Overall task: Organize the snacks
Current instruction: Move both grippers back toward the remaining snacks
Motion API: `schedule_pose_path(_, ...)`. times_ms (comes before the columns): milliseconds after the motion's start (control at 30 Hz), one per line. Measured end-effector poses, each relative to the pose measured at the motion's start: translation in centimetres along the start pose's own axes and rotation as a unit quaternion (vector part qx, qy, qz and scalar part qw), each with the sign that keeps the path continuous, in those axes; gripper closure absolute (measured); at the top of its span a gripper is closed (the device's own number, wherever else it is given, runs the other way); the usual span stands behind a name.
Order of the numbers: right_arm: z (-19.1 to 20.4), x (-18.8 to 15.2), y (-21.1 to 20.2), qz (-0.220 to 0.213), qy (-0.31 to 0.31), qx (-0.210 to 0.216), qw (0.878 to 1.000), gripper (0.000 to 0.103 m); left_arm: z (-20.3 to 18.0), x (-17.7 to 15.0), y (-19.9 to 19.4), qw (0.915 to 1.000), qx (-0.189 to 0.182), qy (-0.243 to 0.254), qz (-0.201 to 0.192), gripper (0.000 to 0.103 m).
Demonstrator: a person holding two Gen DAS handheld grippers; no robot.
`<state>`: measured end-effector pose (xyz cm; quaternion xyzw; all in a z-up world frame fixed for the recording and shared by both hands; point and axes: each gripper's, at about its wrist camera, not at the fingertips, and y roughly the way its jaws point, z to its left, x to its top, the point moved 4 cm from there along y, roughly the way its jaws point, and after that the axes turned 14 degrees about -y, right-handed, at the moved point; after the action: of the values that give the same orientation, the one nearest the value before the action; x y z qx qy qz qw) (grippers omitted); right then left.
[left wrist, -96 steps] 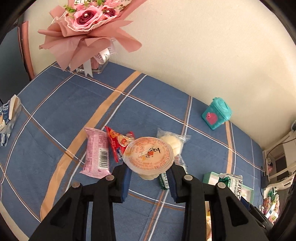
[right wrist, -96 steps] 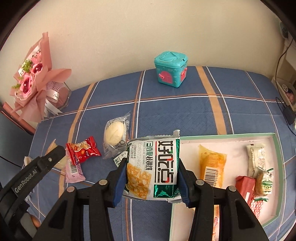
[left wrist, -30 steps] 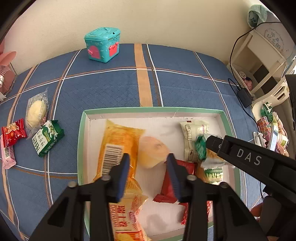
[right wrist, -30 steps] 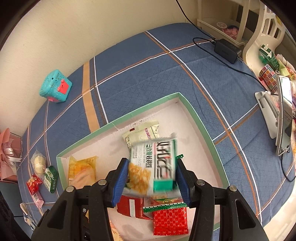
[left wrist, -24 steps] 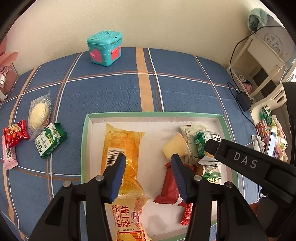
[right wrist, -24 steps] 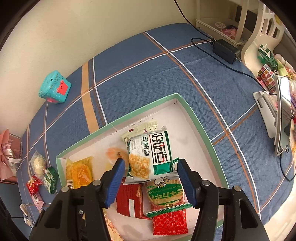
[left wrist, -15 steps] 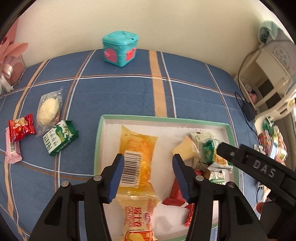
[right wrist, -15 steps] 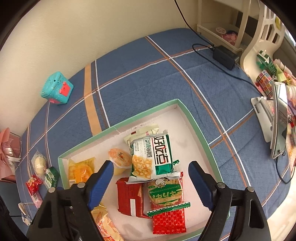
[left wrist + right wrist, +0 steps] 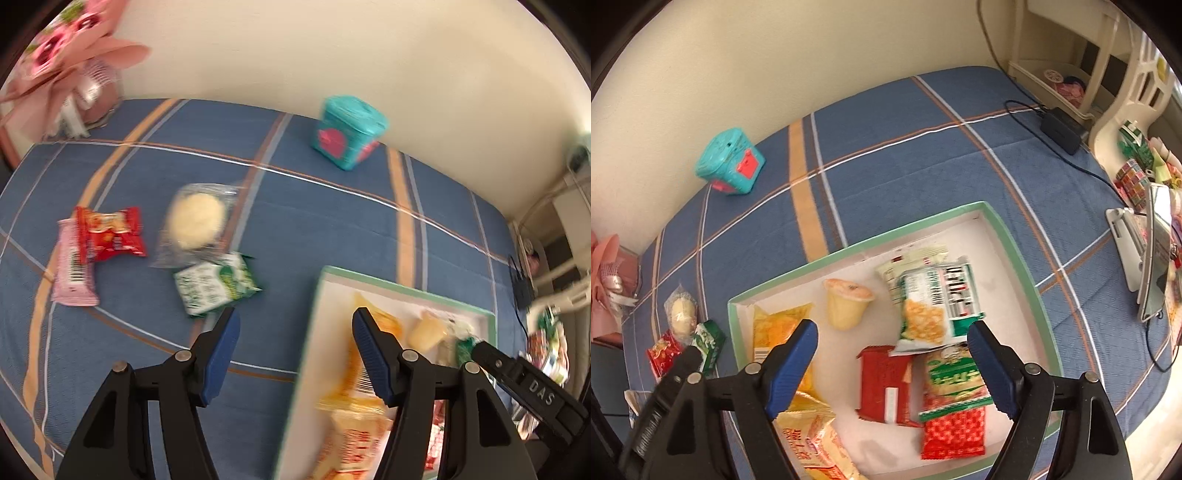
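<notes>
A green-rimmed white tray (image 9: 1015,254) on the blue plaid cloth holds a jelly cup (image 9: 846,302), a green cracker pack (image 9: 934,302), an orange pack (image 9: 775,328), red packs and others. My right gripper (image 9: 892,332) is open and empty above the tray. My left gripper (image 9: 293,325) is open and empty over the cloth at the tray's left rim (image 9: 314,314). Loose on the cloth to the left lie a green pack (image 9: 214,284), a wrapped bun (image 9: 194,221), a red pack (image 9: 109,232) and a pink bar (image 9: 72,269).
A teal toy box (image 9: 347,131) stands near the wall. A pink bouquet (image 9: 62,55) is at the far left corner. A charger and cable (image 9: 1060,129), a white shelf and a phone stand (image 9: 1145,251) lie to the right.
Both grippers opened: the jelly cup and the green cracker pack now lie in the tray. My left gripper has swung left toward the loose snacks. My right gripper has opened wider.
</notes>
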<state>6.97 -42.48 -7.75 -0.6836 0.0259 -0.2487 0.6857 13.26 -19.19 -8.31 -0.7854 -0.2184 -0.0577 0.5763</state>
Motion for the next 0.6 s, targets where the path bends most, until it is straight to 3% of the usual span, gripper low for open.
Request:
schedule_pose_path(267,4.6,-0.1,0.0,-0.005,-0.036,0.012,0.999,0.017,4.8,2.0,-0.5,0.9986,0.026,-0.044,-0.015,0.035)
schedule_pose_path(600,10.6,-0.5,0.4,-0.004,-0.083,0.023,0.996,0.017,8.2,3.6,-1.5,0.9970,0.028,-0.067,-0.026,0.035)
